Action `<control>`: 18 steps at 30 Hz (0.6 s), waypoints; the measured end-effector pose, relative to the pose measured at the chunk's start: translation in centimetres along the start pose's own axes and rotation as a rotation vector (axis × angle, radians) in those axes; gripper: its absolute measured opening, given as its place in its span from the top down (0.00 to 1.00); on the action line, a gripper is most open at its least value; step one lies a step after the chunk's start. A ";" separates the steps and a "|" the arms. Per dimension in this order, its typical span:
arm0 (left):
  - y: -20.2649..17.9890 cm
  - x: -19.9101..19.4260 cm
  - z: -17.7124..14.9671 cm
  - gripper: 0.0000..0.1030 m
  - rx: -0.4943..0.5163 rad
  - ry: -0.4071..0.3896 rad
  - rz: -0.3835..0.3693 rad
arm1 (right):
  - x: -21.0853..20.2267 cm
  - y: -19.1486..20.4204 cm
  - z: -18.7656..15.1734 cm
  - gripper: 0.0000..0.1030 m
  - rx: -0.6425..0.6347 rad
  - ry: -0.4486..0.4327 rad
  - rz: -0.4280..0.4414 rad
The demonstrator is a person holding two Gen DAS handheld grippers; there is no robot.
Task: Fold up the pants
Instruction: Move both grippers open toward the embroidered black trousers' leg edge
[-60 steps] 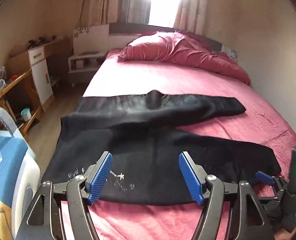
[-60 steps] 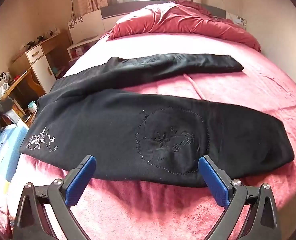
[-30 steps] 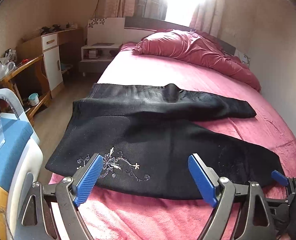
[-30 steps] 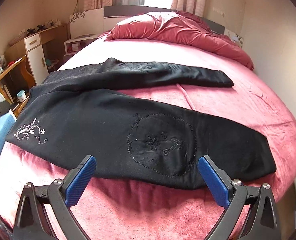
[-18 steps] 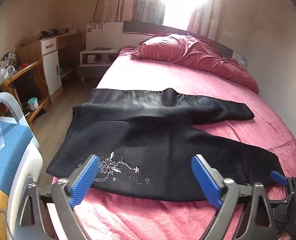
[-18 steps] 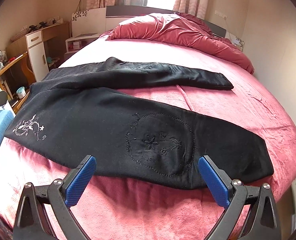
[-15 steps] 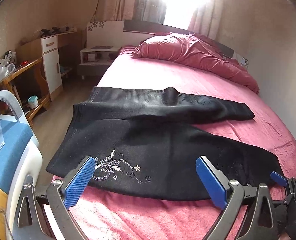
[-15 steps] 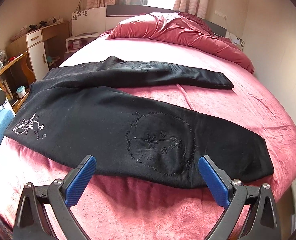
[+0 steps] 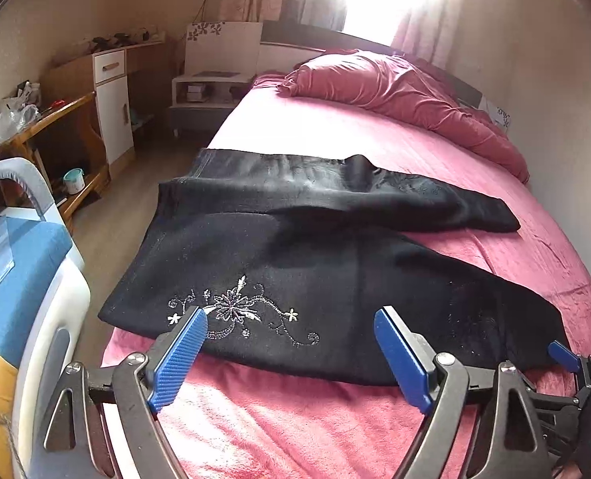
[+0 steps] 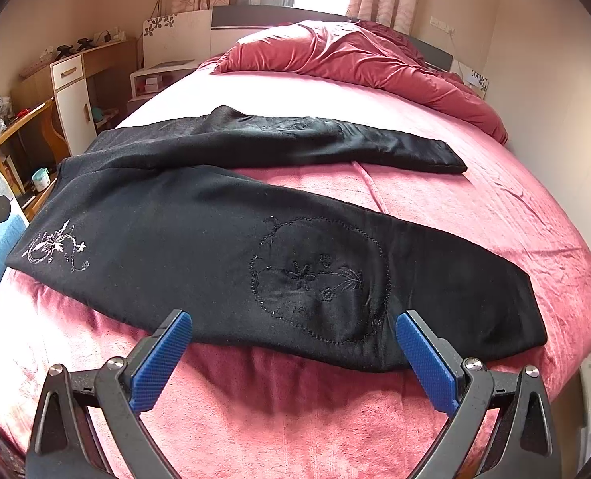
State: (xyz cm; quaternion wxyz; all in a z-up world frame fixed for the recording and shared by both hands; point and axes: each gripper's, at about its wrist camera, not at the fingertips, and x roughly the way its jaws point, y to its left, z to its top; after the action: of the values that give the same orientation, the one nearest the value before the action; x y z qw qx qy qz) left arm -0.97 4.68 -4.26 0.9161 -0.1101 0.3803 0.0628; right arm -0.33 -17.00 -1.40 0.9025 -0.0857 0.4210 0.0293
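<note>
Black pants [image 9: 287, 255] lie spread across the pink bed [image 9: 375, 151], waist at the left, both legs running right. White flower embroidery sits near the waist's front corner. My left gripper [image 9: 291, 335] is open and empty, hovering just before the near edge at the embroidery. In the right wrist view the pants [image 10: 223, 239] show a black stitched oval on the near leg. My right gripper [image 10: 295, 337] is open and empty, just before that leg's near edge. The right gripper's blue tip also shows in the left wrist view [image 9: 562, 356].
A crumpled pink duvet [image 9: 395, 88] lies at the head of the bed. A wall runs along the bed's right side. Left of the bed stand a blue and white box [image 9: 20, 275], a wooden desk [image 9: 56, 119], a white cabinet [image 9: 111, 103] and a nightstand [image 9: 203, 92].
My left gripper's jaws widened, then narrowed a little, and it edged closer to the embroidery. The right gripper stayed open and almost still. The pants have not moved.
</note>
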 end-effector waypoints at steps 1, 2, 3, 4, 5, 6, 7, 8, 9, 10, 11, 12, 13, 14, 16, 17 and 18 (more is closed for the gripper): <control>0.1 0.0 0.0 0.16 -0.001 0.010 0.002 | 0.0 0.0 0.0 0.00 -0.002 0.000 0.000; 0.2 0.2 0.0 0.16 -0.003 0.027 0.008 | 0.0 0.1 0.0 0.00 -0.004 0.000 0.001; 0.2 0.3 0.0 0.19 -0.006 0.037 0.016 | 0.0 0.1 0.0 0.00 -0.004 -0.001 0.001; 0.3 0.4 0.1 0.21 -0.008 0.044 0.016 | 0.0 0.1 0.0 0.00 -0.005 -0.001 0.003; 0.4 0.5 0.0 0.26 -0.010 0.054 0.014 | 0.0 0.1 0.0 0.00 -0.005 -0.001 0.004; 0.5 0.6 -0.1 0.31 -0.012 0.064 0.015 | 0.0 0.1 0.0 0.00 -0.005 0.000 0.004; 0.6 0.8 -0.1 0.32 -0.013 0.072 0.016 | 0.1 0.1 -0.1 0.00 -0.004 0.002 0.005; 0.7 0.9 -0.2 0.33 -0.015 0.078 0.017 | 0.1 0.1 -0.1 0.00 -0.003 0.003 0.006; 0.7 1.0 -0.4 0.33 -0.018 0.081 0.016 | 0.2 0.0 -0.1 0.00 -0.001 0.005 0.006; 0.9 1.1 -0.5 0.33 -0.022 0.083 0.013 | 0.2 0.0 -0.1 0.00 -0.001 0.006 0.006; 1.0 1.1 -0.5 0.33 -0.023 0.085 0.011 | 0.2 0.1 -0.1 0.00 -0.001 0.006 0.006; 1.1 1.2 -0.6 0.33 -0.024 0.090 0.006 | 0.2 0.0 -0.1 0.00 0.000 0.010 0.006; 1.2 1.3 -0.7 0.33 -0.026 0.094 -0.001 | 0.3 0.0 -0.1 0.00 -0.001 0.013 0.006; 1.4 1.4 -0.8 0.33 -0.035 0.099 -0.005 | 0.3 0.1 -0.2 0.00 -0.001 0.014 0.006; 1.7 1.6 -0.9 0.33 -0.055 0.109 -0.021 | 0.4 0.1 -0.2 0.00 -0.001 0.017 0.007; 1.9 1.7 -1.0 0.33 -0.063 0.111 -0.026 | 0.4 0.1 -0.3 0.00 -0.002 0.019 0.007; 2.1 1.8 -1.1 0.33 -0.068 0.114 -0.023 | 0.5 0.1 -0.3 0.00 -0.002 0.021 0.008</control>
State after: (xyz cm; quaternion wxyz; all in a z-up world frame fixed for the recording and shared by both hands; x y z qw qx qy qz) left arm -0.91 6.54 -6.62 0.8894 -0.1491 0.4281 0.0589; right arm -0.23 -17.00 -1.98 0.8978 -0.0851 0.4309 0.0323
